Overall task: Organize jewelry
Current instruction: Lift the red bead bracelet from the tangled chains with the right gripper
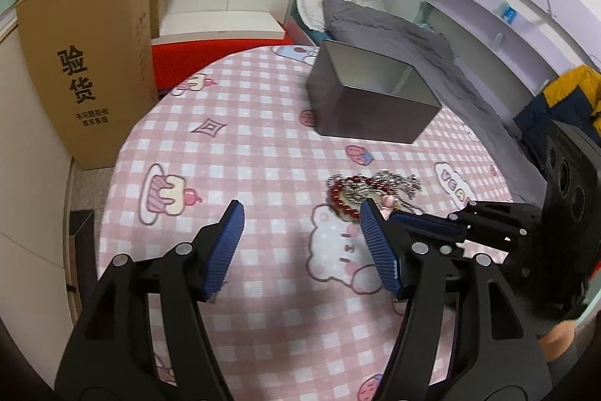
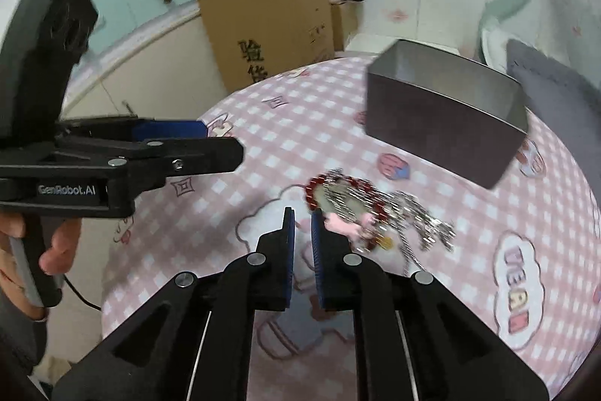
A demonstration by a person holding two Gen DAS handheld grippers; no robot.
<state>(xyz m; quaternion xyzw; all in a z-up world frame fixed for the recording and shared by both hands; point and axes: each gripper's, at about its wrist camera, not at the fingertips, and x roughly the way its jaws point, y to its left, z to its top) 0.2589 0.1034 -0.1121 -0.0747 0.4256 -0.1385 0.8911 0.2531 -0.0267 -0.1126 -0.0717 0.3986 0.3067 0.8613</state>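
A tangle of jewelry point(image 1: 370, 188) lies on the pink checked tablecloth point(image 1: 244, 153): a red bead bracelet point(image 2: 340, 183), a silver chain point(image 2: 424, 218) and a pink charm point(image 2: 340, 225). Behind it stands an open grey metal tin point(image 1: 370, 108), also in the right wrist view point(image 2: 443, 123). My left gripper point(image 1: 302, 213) is open, with nothing between its fingers; its right fingertip sits just in front of the pile. My right gripper point(image 2: 303, 217) is shut on nothing, its tips just left of the pile's near edge. From the left wrist it point(image 1: 392, 216) reaches in from the right.
A tall cardboard box point(image 1: 90, 74) stands off the table's left edge. A bed with a grey blanket point(image 1: 394, 29) runs behind the tin, and a yellow and navy jacket point(image 1: 571, 96) lies at the right. A hand point(image 2: 56, 247) holds the left gripper point(image 2: 225, 143).
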